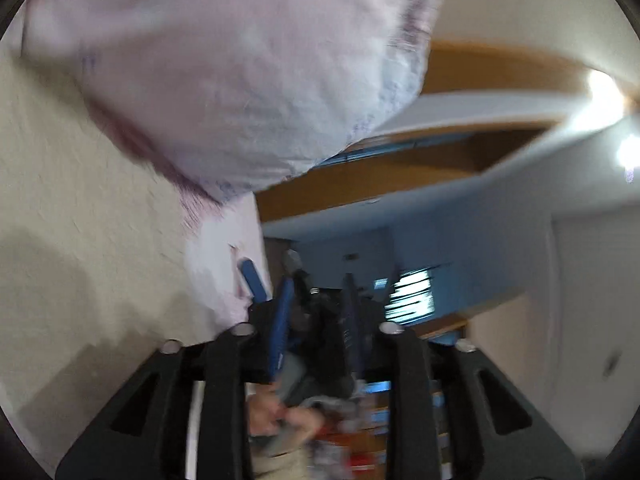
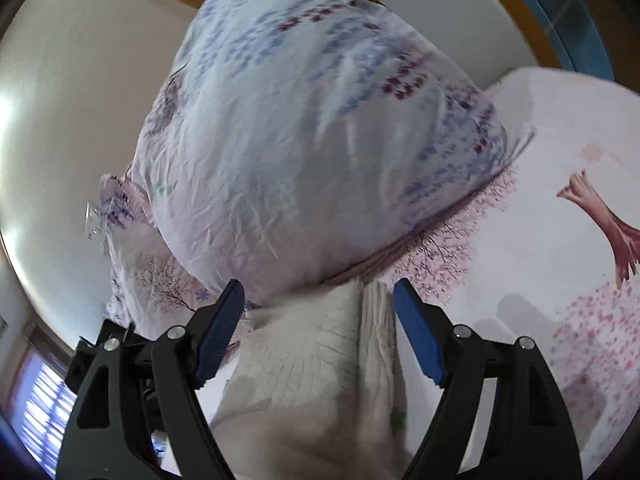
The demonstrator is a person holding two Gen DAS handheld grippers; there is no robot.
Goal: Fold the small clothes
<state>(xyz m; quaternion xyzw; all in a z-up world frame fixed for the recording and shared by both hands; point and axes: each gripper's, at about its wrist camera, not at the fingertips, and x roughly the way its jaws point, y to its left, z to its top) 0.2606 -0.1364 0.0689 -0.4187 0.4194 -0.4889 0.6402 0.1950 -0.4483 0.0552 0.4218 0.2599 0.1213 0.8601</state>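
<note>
**A:** What does the right wrist view show?

**B:** A plump pillow in pale floral-print cotton (image 2: 304,140) fills the frame from 10 to 2 o'clock. It rests on a white bedsheet printed with pink blossom trees (image 2: 560,260), which spreads from 2 to 5 o'clock. At 6 o'clock, touching the pillow's lower edge, lies a small cream crinkled-fabric garment (image 2: 312,368).

**A:** And the tongs on that side?

**B:** The right gripper (image 2: 318,320) is released. Its blue-padded fingers (image 2: 416,336) stand spread wide to either side of the cream garment, clear of it.

**A:** What about the left wrist view?

**B:** It is heavily blurred. The same pillow (image 1: 240,80) looms from 10 to 1 o'clock against a textured cream wall (image 1: 80,220). Towards 3 o'clock are orange-brown ceiling bands (image 1: 500,68) and a bright lamp (image 1: 604,92).

**A:** Is the left gripper grasping anything?

**B:** I cannot tell. The left gripper (image 1: 316,300) sits at 6 o'clock, its fingers smeared by blur among dark shapes.
</note>
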